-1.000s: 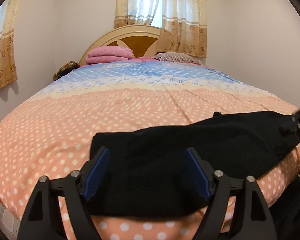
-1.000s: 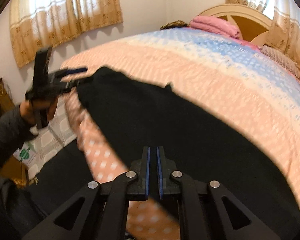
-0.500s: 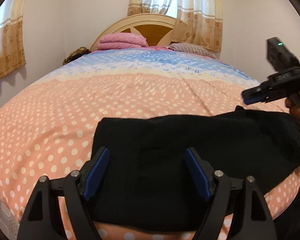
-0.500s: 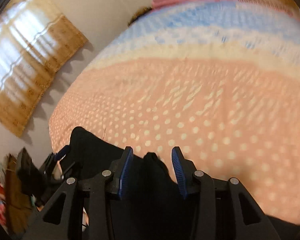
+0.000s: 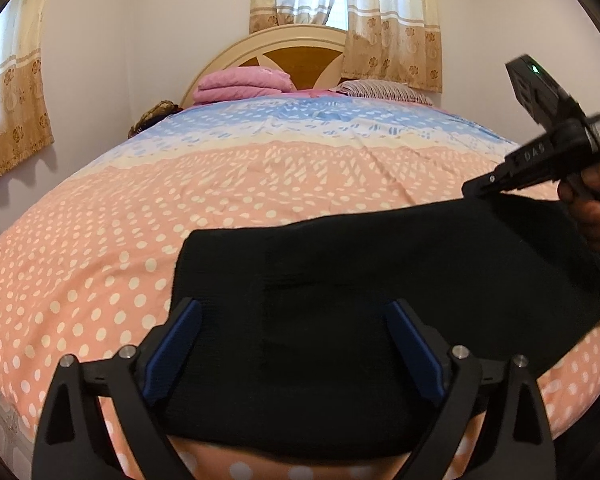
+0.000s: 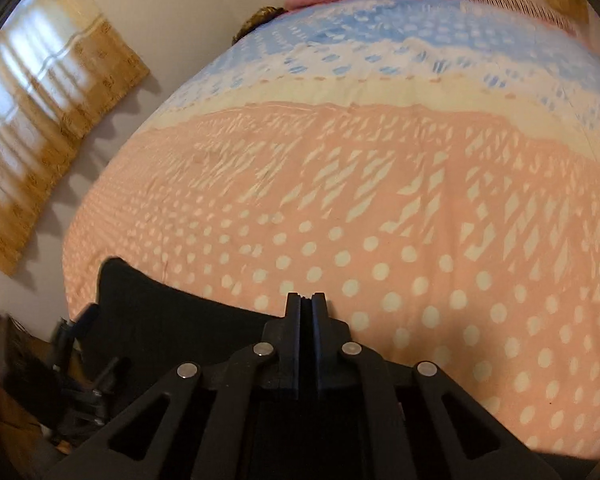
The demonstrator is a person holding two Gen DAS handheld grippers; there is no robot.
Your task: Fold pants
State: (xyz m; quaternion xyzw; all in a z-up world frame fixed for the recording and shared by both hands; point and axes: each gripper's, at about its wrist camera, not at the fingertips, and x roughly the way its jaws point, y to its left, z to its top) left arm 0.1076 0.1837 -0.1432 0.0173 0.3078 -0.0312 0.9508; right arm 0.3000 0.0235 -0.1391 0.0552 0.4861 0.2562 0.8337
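Note:
Black pants (image 5: 380, 260) lie folded along the near edge of the bed. My left gripper (image 5: 293, 306) hovers over their near left part; its jaws are opening, and the blue pads (image 5: 180, 332) stand wide apart, pressing nothing. My right gripper (image 6: 306, 296) is shut on the pants' far edge (image 6: 160, 320), fabric pinched between its pads. In the left wrist view the right gripper (image 5: 476, 191) meets that edge at the right, with a hand (image 5: 588, 208) on its handle. The left gripper (image 6: 80, 316) shows blurred at the right wrist view's lower left.
The bed cover (image 5: 180, 200) is pink with white dots, blue farther back. A pink folded blanket (image 5: 244, 84) and a striped pillow (image 5: 384, 90) lie by the headboard (image 5: 300, 52). Curtains (image 5: 392, 40) hang behind and at the left wall.
My right gripper swung over the bed, opened around a bump at the pants' far edge, then shut on it. The left gripper's pads spread a little wider.

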